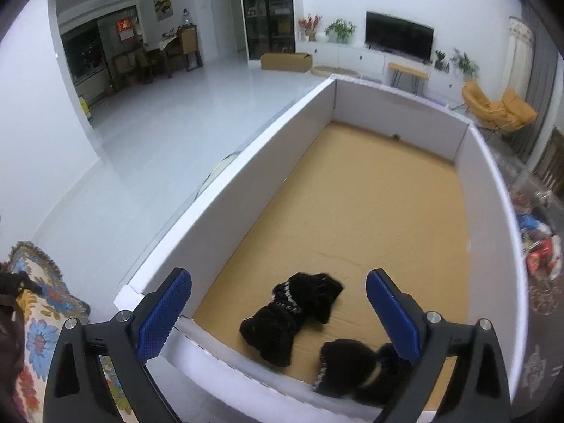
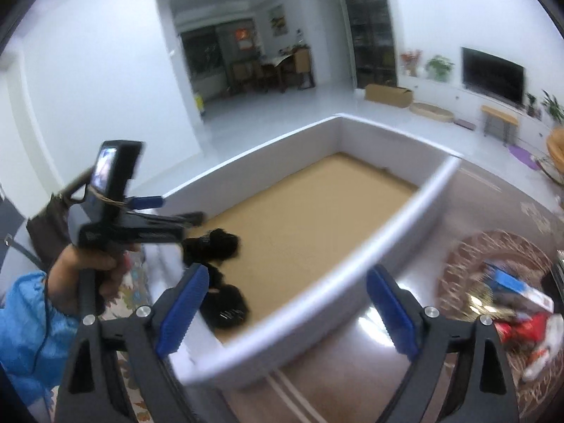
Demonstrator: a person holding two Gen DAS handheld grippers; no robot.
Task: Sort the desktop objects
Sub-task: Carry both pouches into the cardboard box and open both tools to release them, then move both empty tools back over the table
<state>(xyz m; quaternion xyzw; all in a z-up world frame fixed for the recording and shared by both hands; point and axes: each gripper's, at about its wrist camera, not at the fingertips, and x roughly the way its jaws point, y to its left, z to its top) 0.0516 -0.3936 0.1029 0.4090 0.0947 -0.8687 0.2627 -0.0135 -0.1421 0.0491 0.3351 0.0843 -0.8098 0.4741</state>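
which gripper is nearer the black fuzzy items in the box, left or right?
Left. The left gripper hangs open right over the black fuzzy items in the white-walled box. The right gripper, also open, is off beside the box's wall.

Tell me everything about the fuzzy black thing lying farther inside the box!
The fuzzy black thing looks like soft, fluffy fabric, bunched into a lumpy heap with a sparkly silver-white band across its middle. It lies flat on the tan floor of the white-walled box, near the closest wall. A second black fuzzy piece lies close beside it. No gripper touches it.
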